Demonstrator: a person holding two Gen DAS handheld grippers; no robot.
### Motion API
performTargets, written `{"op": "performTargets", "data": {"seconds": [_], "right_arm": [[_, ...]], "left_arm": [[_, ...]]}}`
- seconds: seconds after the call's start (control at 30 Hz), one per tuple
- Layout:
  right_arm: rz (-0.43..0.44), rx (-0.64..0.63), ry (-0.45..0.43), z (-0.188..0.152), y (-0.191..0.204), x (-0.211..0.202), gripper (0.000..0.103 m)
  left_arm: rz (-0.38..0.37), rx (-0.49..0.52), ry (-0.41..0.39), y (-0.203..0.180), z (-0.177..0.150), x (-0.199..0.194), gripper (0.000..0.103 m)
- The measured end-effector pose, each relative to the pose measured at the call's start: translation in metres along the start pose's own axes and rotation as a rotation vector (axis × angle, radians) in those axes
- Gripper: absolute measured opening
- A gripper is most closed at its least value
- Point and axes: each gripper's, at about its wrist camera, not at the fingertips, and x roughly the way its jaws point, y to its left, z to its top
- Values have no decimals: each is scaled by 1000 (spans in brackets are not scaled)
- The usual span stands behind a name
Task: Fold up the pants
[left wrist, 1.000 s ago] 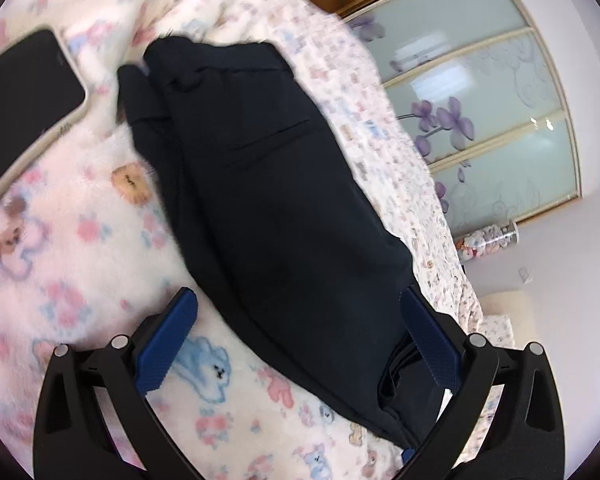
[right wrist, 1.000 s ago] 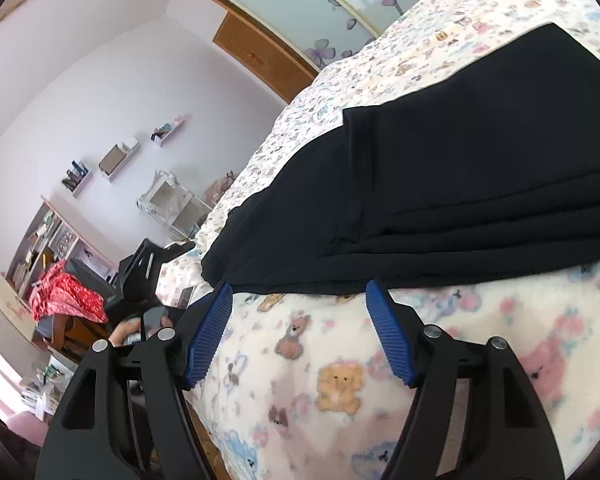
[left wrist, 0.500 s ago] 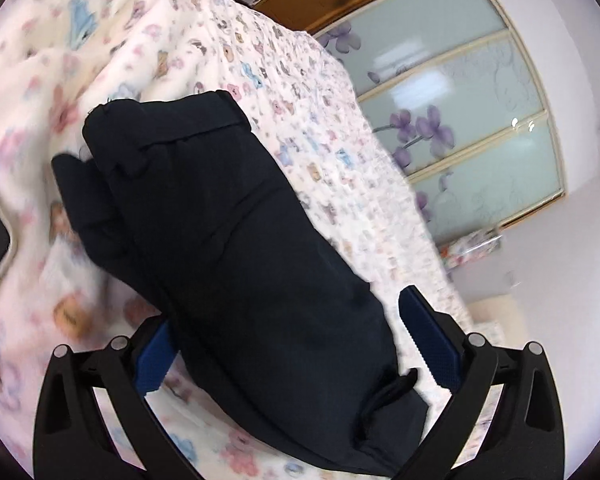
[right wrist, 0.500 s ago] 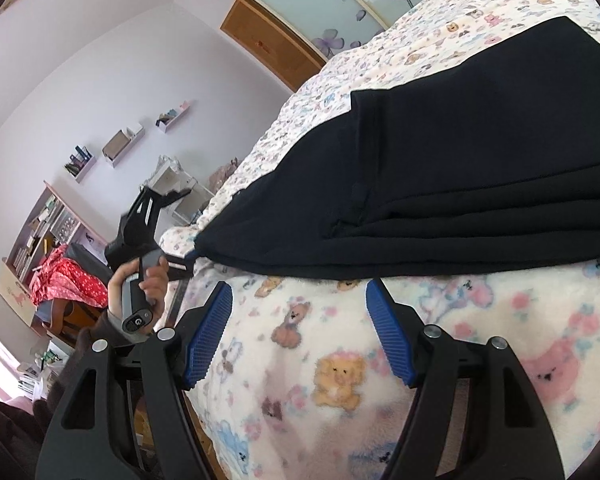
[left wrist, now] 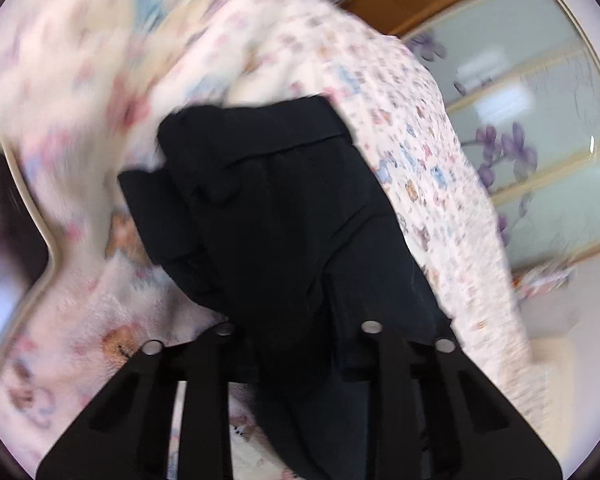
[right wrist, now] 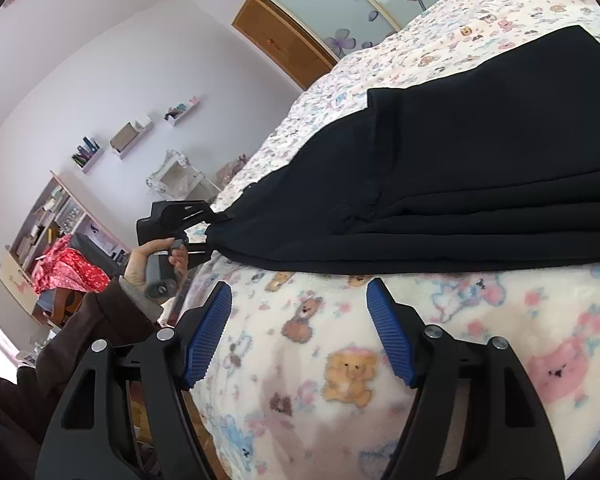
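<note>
Left wrist: left tool (left wrist: 296, 332) now closing on pants (left wrist: 284, 208).

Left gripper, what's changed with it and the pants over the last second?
The left gripper moved in over the end of the black pants and its fingers are closing, with the fabric bunched between them. The right gripper stayed open above the teddy-bear blanket, holding nothing.

Right hand-held gripper (right wrist: 298, 334) open over blanket (right wrist: 340, 380), near pants (right wrist: 480, 184).

Black pants (right wrist: 480, 152), folded lengthwise, lying on bed
</note>
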Motion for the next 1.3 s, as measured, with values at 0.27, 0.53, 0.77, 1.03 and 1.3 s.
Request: {"op": "performTargets", "data": {"seconds": [0.27, 0.53, 0.77, 1.03, 1.3], "right_arm": [[26, 34, -62, 2, -2, -11, 72], [-22, 150, -211, 6, -26, -53, 72], [-232, 259, -376, 1, -67, -122, 72], [-258, 369, -402, 18, -91, -154, 74], [-192, 518, -294, 58, -116, -149, 79]], "left_arm": [[94, 463, -188, -125, -37, -46, 15], [-135, 1020, -227, -248, -193, -76, 17], [-393, 1247, 5, -250, -317, -55, 17], [-367, 1268, 99, -219, -359, -17, 29], [-570, 1088, 28, -198, -327, -63, 100]]}}
